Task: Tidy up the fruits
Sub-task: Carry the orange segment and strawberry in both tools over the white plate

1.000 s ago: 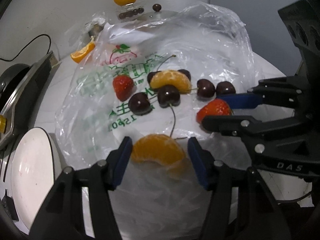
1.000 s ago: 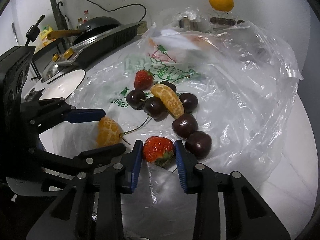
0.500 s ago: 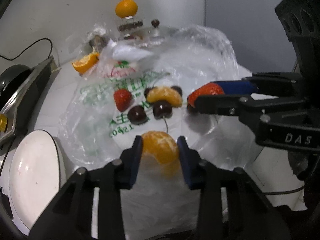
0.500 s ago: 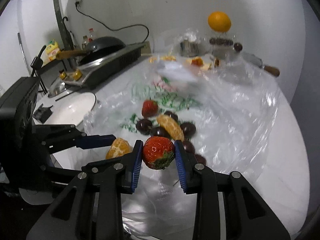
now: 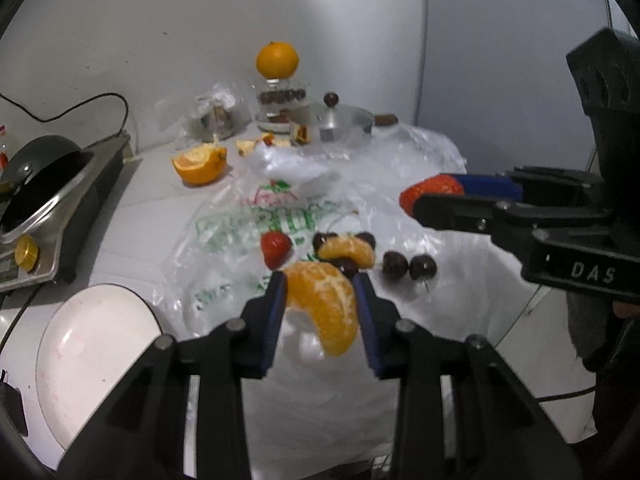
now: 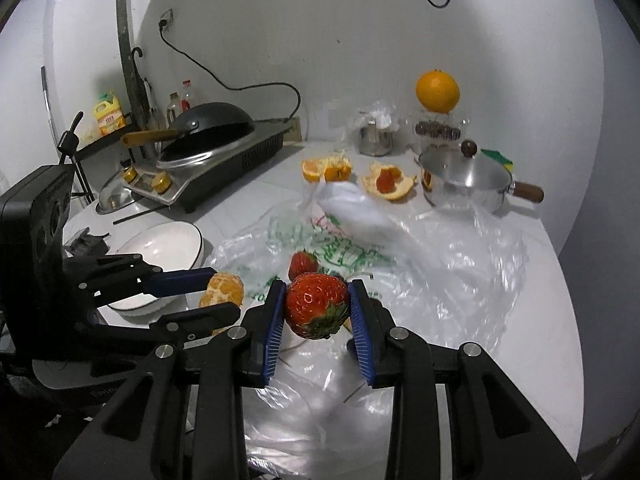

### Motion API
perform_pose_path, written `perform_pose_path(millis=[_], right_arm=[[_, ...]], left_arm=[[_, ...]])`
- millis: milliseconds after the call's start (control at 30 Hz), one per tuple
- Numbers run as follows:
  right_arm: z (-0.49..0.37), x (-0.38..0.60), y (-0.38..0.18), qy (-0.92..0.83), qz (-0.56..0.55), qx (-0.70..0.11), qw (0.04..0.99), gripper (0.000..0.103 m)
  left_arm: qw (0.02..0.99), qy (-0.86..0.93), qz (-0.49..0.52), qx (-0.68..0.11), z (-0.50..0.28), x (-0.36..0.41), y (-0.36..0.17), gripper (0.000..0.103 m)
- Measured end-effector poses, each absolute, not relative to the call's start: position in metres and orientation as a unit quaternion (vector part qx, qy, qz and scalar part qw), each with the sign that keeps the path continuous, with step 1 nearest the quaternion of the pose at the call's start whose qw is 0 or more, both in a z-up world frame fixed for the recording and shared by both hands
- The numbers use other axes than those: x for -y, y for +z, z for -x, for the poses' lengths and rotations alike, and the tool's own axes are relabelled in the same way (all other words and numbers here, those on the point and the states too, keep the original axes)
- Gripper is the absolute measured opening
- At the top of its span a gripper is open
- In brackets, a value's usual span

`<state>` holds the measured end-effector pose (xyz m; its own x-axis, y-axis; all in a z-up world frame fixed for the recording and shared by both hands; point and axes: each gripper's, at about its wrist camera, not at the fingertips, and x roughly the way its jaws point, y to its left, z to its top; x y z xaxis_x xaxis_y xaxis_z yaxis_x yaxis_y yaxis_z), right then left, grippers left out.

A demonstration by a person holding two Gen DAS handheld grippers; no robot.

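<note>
Both sets of fingers are closed on fruit now. The left gripper (image 5: 320, 300) is clamped on the peeled orange segment (image 5: 326, 304), and the right gripper (image 6: 318, 312) is pinching a strawberry (image 6: 316, 310) between its blue pads. A second ago both pieces were still lying on the plastic bag (image 5: 248, 232); since then they've been lifted clear, and the cameras have pulled back enough to show much more of the counter (image 6: 536, 288). So I'd call the pick finished on both sides, and the white bowl (image 6: 160, 248) to the left looks like the likely drop spot, though that's a guess.

Still on the bag: another strawberry (image 5: 275, 249), a second orange segment (image 5: 350, 252) and some cherries (image 5: 408, 267).

Hard to read: the held orange hides at least one cherry behind it, so I can't count them. In the right view the held strawberry covers most of the pile. The bowl is cut off at the left view's edge.
</note>
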<state>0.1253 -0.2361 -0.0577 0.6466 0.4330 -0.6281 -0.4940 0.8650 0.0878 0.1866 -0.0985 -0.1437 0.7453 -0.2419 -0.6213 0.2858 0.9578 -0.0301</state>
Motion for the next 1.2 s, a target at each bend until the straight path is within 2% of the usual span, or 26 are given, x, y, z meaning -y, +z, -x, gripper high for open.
perform_pose_path(millis=[600,1200], right_arm=[[-0.126,0.183,-0.032,0.278,0.074,-0.308,0.907,0.034],[-0.133,0.094,-0.053,0.323,0.114,-0.337,0.877,0.034]], left_arm=[[0.950,-0.110,0.009,-0.291,-0.169,0.034,-0.111,0.035],[0.949,-0.056,0.046,-0.307,-0.151,-0.048,-0.134,0.035]])
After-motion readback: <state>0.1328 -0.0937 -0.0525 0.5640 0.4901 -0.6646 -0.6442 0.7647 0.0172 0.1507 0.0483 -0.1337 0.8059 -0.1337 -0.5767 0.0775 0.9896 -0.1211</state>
